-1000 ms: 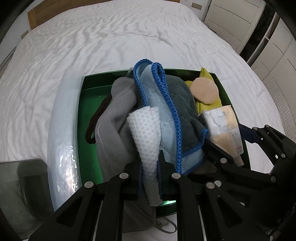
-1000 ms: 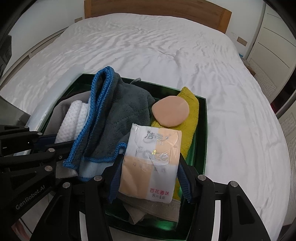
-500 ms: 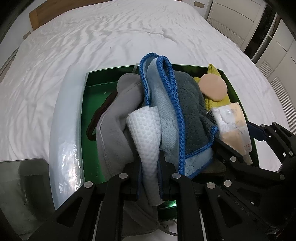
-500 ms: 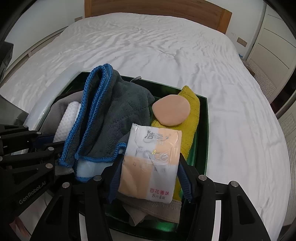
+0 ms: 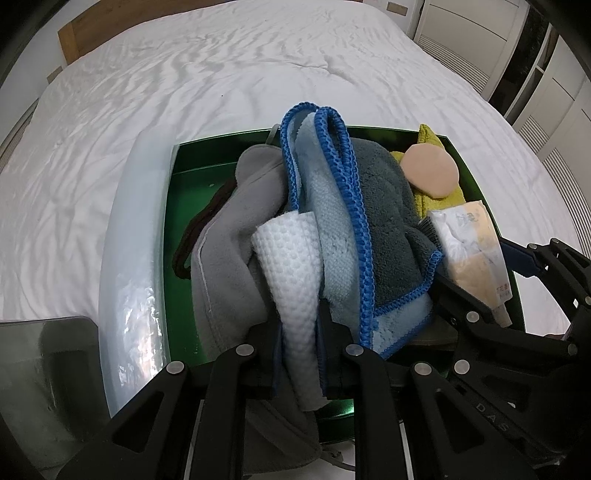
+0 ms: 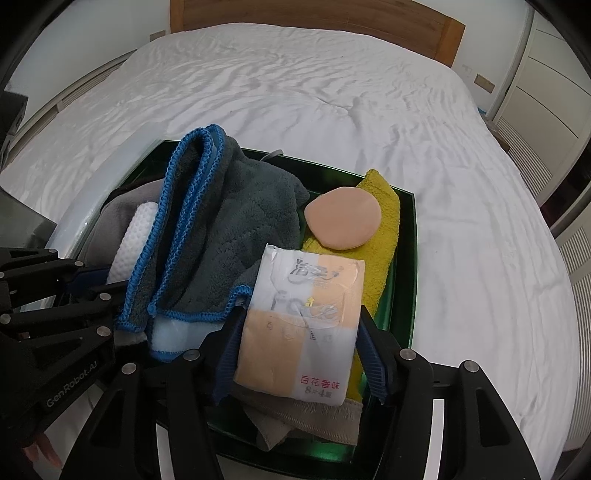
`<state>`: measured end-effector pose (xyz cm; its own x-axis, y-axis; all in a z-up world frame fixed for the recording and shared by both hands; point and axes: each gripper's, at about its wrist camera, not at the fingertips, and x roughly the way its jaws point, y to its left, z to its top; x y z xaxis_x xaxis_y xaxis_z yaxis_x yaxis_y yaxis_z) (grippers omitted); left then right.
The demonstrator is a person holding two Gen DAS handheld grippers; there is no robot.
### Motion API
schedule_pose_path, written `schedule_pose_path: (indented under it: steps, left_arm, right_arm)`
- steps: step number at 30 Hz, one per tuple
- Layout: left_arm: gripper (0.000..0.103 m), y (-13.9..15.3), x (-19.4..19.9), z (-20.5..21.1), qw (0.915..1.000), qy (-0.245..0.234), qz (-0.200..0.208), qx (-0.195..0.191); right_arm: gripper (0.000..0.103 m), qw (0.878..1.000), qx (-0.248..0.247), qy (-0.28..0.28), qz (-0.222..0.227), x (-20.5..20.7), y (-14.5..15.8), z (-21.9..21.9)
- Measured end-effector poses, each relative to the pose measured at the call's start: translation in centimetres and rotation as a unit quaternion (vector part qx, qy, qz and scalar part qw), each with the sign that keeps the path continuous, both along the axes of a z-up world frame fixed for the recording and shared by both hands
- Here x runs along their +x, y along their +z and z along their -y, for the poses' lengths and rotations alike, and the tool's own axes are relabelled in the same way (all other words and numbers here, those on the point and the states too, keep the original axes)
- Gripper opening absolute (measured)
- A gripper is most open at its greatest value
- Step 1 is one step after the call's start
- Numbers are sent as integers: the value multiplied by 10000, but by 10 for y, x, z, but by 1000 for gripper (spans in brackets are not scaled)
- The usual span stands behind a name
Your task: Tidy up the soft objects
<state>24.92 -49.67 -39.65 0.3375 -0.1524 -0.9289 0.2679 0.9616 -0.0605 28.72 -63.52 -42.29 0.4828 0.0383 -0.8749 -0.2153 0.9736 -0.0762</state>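
A green tray (image 5: 173, 236) (image 6: 406, 236) on the bed holds a pile of soft things. My left gripper (image 5: 301, 332) is shut on a white waffle-weave cloth (image 5: 291, 266), also visible in the right wrist view (image 6: 129, 243). Beside it lie a grey fleece cloth (image 5: 229, 258), a dark grey towel with blue edging (image 5: 380, 206) (image 6: 236, 221), a yellow cloth (image 6: 380, 236) and a peach round pad (image 5: 430, 171) (image 6: 343, 218). My right gripper (image 6: 299, 354) is shut on a tissue pack (image 6: 303, 325) (image 5: 472, 251) over the tray's near right part.
The tray rests on a white bed sheet (image 6: 295, 92) with a clear plastic lid (image 5: 129, 258) along its left side. A wooden headboard (image 6: 314, 18) is at the far end. White cabinets (image 5: 535, 74) stand to the right. A dark grey object (image 5: 40, 387) sits near left.
The blue-edged towel and white cloth have shifted a little with my left gripper. The tissue pack stays in my right gripper in much the same place.
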Motion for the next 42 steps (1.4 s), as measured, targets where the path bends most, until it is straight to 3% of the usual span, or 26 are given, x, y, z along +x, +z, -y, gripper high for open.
schedule_pose_path:
  steps: [13, 22, 33, 42]
  left_arm:
    - [17, 7, -2, 0, 10000, -8, 53, 3]
    - [22, 23, -6, 0, 9998, -16, 223, 1]
    - [37, 57, -20, -9, 9983, 113, 566, 57]
    - [42, 83, -47, -19, 9976, 119, 667, -141]
  right_arm:
    - [62, 10000, -29, 48, 62, -3, 4, -1]
    - [76, 9998, 14, 18, 212, -11, 17, 1]
    - [84, 9986, 129, -109, 503, -30, 49, 5]
    - [102, 9958, 67, -509, 759, -79, 84, 9]
